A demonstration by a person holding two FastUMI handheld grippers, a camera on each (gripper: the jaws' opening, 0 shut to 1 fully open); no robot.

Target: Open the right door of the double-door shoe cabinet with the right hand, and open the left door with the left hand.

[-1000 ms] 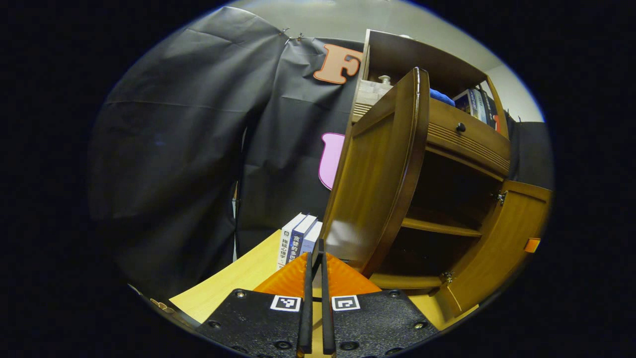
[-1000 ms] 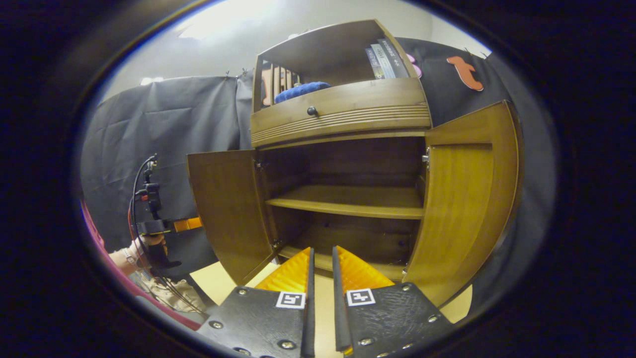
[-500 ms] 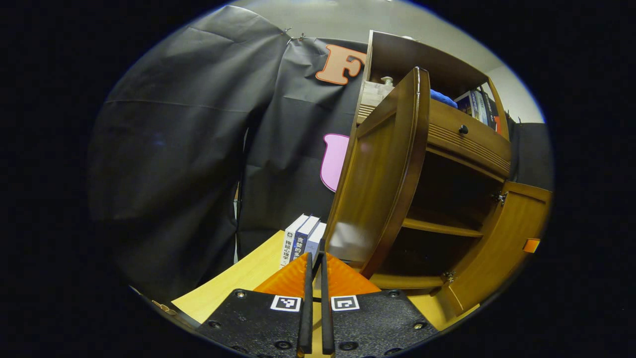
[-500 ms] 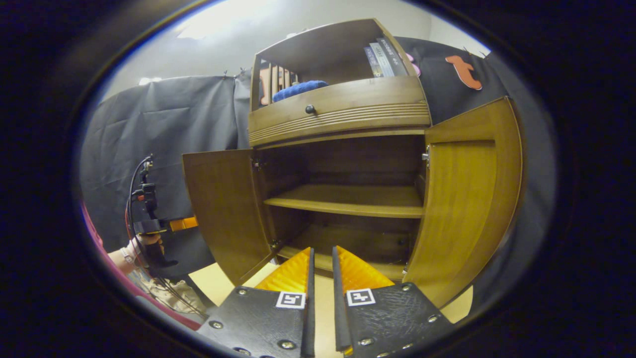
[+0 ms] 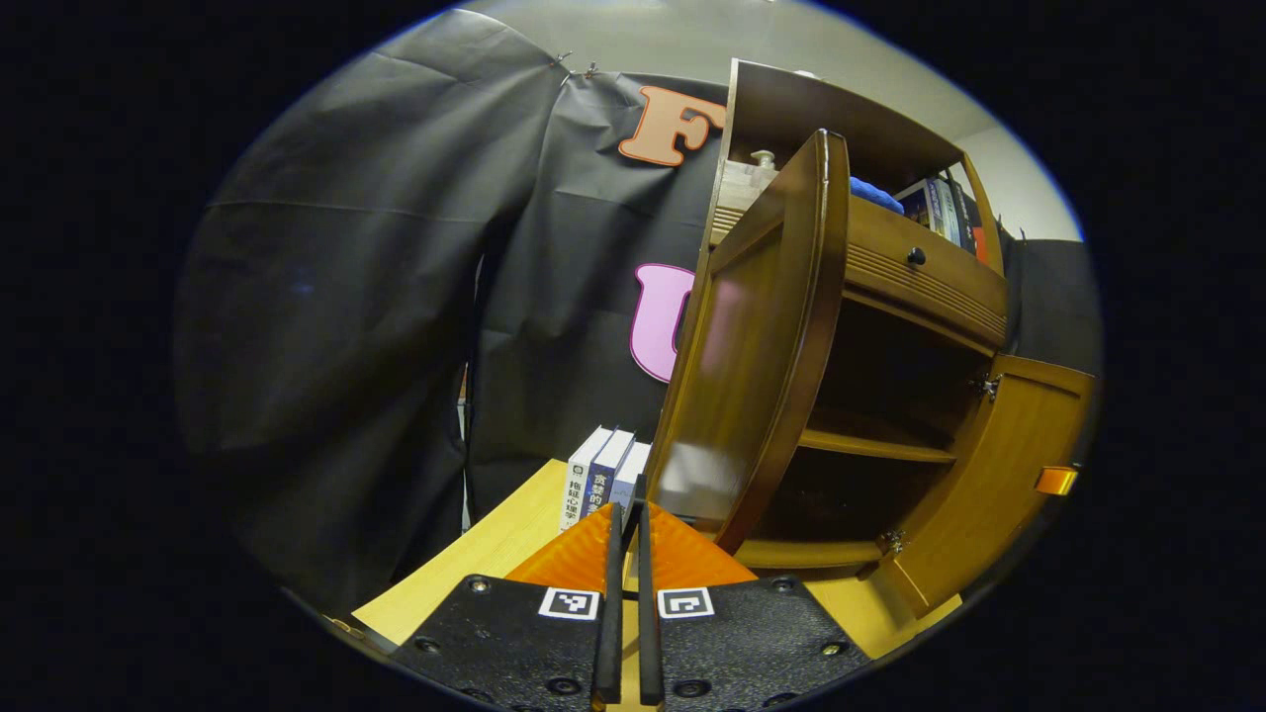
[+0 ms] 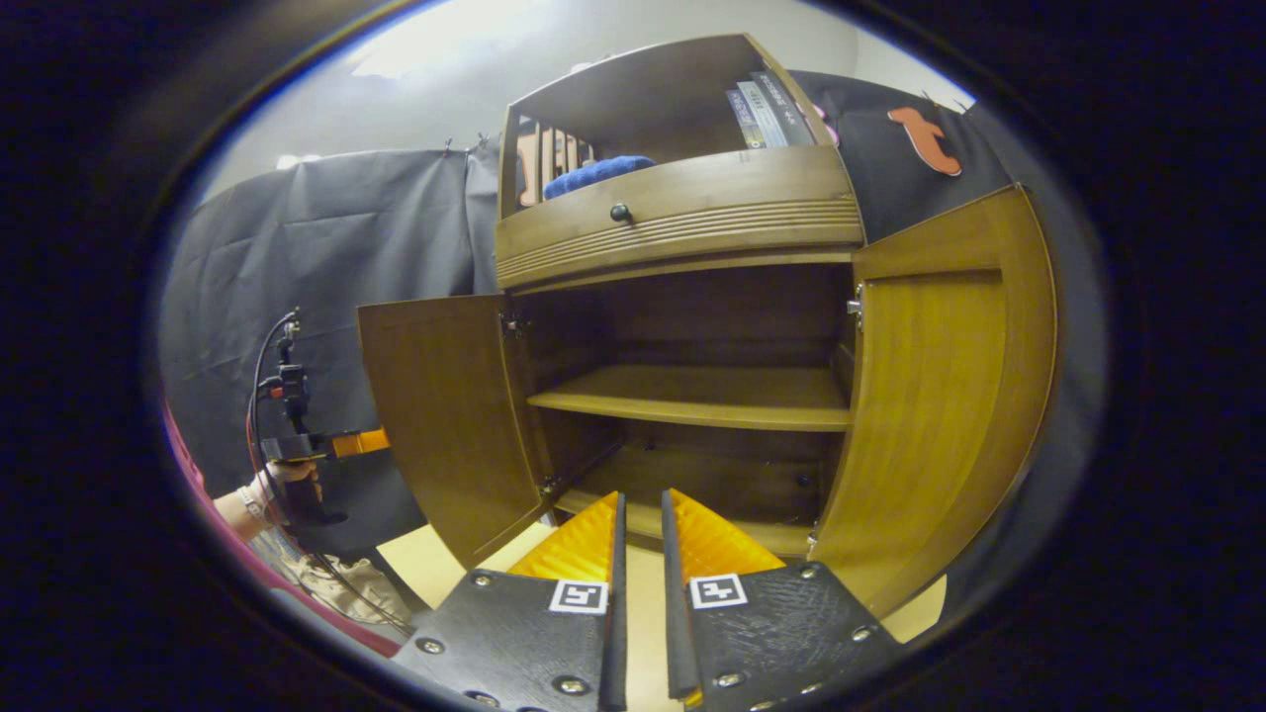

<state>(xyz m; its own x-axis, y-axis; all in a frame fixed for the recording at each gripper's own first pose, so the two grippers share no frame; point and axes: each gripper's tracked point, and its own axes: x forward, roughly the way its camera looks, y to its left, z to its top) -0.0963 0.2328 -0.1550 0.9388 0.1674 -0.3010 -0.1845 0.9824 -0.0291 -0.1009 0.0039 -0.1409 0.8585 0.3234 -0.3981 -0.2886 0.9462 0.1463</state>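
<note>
— How many brown wooden cabinet doors (image 6: 445, 415)?
— Two, both open. One round dark drawer knob (image 6: 620, 212).
— Upright books on the pale counter (image 5: 598, 475)?
— Three. Another few up top; number unclear.
— Claws?
— Two.

The left gripper (image 5: 627, 514) points forward with its two fingers (image 5: 612, 593) drawn nearly together, a thin slit between them, nothing gripped. In the right gripper view the same gripper (image 6: 341, 444) shows farther off at the left, level, held by a hand (image 6: 282, 485) with a band at the wrist and a sleeve below. The right gripper (image 6: 641, 504) also points forward, its fingers (image 6: 676, 613) a narrow gap apart, holding nothing.
</note>
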